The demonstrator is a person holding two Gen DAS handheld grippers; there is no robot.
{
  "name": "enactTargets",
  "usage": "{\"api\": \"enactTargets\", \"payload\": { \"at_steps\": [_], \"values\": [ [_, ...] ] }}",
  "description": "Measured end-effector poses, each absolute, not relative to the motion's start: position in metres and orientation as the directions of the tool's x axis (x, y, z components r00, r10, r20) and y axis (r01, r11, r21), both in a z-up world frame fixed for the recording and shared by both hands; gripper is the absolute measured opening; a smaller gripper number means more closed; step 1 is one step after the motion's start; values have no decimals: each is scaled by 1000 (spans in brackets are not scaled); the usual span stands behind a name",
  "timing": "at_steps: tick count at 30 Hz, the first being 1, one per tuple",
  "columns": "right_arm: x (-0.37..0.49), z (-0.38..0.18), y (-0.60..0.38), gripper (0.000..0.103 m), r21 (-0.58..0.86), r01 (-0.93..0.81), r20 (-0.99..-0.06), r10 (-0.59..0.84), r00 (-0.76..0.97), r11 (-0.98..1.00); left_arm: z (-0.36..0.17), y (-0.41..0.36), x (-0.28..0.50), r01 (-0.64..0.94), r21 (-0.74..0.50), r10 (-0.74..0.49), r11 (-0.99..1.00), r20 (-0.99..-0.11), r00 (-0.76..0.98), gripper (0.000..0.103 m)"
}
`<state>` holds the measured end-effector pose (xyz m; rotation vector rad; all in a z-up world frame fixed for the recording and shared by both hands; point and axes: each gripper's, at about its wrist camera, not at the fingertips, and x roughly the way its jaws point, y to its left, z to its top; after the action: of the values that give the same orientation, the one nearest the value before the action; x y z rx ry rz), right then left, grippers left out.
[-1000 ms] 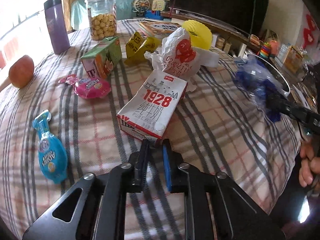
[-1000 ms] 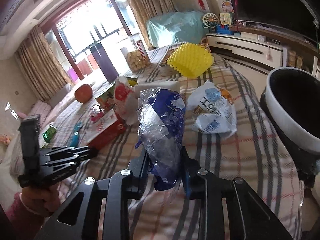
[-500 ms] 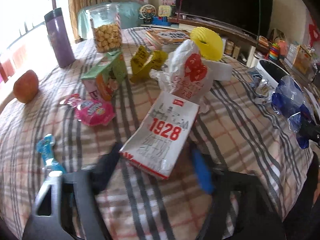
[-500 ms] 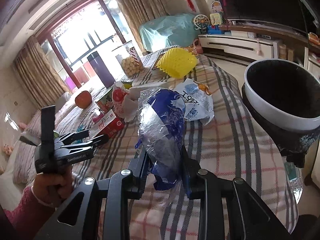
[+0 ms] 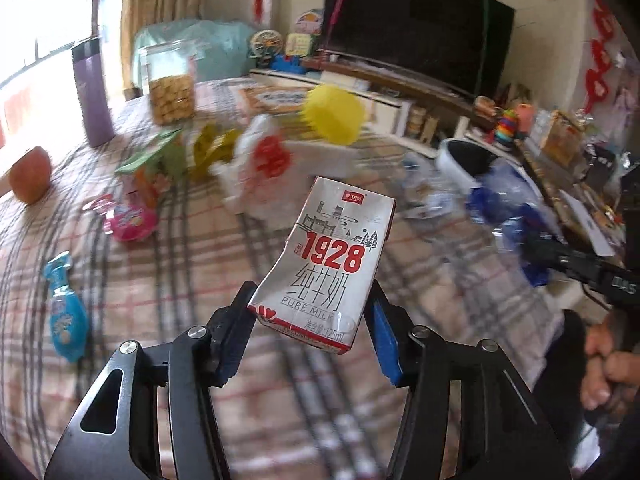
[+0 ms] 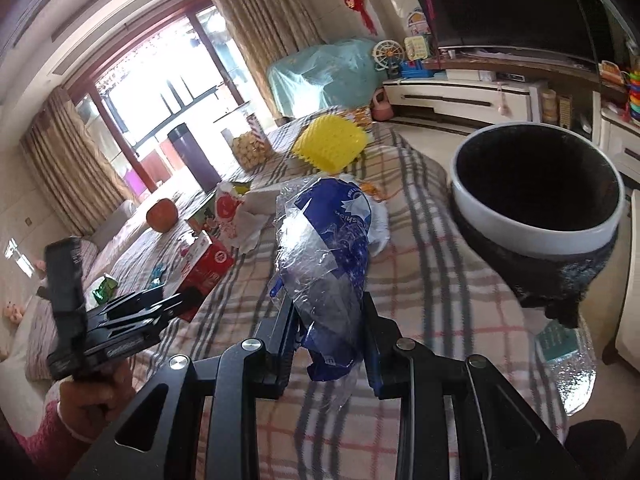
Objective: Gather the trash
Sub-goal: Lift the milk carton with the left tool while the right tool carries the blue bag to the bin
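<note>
- Step in hand: carry-to-bin. Both grippers are loaded; neither load is released yet.
- Left gripper (image 5: pixel 310 320): jaws closed part-way onto the lower end of the milk carton (image 5: pixel 326 256), one pad on each side. The carton is held clear of the checked tablecloth (image 5: pixel 192 248), above the near edge of the table.
- Milk carton condition: white, red "1928" print, "PURE MILK" legend, sides dented inward. Judged empty and easily crushed; a light grip should suffice.
- Items lying toward the left edge of the table: blue packet (image 5: pixel 66 320), pink wrapper (image 5: pixel 130 220), apple (image 5: pixel 30 174).
- Right gripper (image 6: pixel 326 332): jaws closed on the blue-and-clear plastic bag (image 6: pixel 326 252), which stands crumpled above the fingers.
- Trash bin (image 6: pixel 536 224): white rim, black liner, just beyond the right edge of the table, mouth open.
- Next move, judged: bring the bag over the bin mouth and open the jaws; then swing the carton across the table to the same spot.
</note>
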<state>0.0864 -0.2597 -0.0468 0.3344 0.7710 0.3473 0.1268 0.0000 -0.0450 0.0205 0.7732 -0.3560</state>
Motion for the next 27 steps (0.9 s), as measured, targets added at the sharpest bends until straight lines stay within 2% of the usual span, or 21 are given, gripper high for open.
{"api": "enactTargets", "payload": {
  "at_steps": [12,27],
  "values": [
    [82,-44,-316,29,418,-60,-611,330,719,906,-30,-90,131,470,-132,-429,872,-669,607,53],
    [98,-39,-380,30,420,40,-602,246,759,907,-22,-158,156,520,-125,-456,845,-675,580,53]
  ]
}}
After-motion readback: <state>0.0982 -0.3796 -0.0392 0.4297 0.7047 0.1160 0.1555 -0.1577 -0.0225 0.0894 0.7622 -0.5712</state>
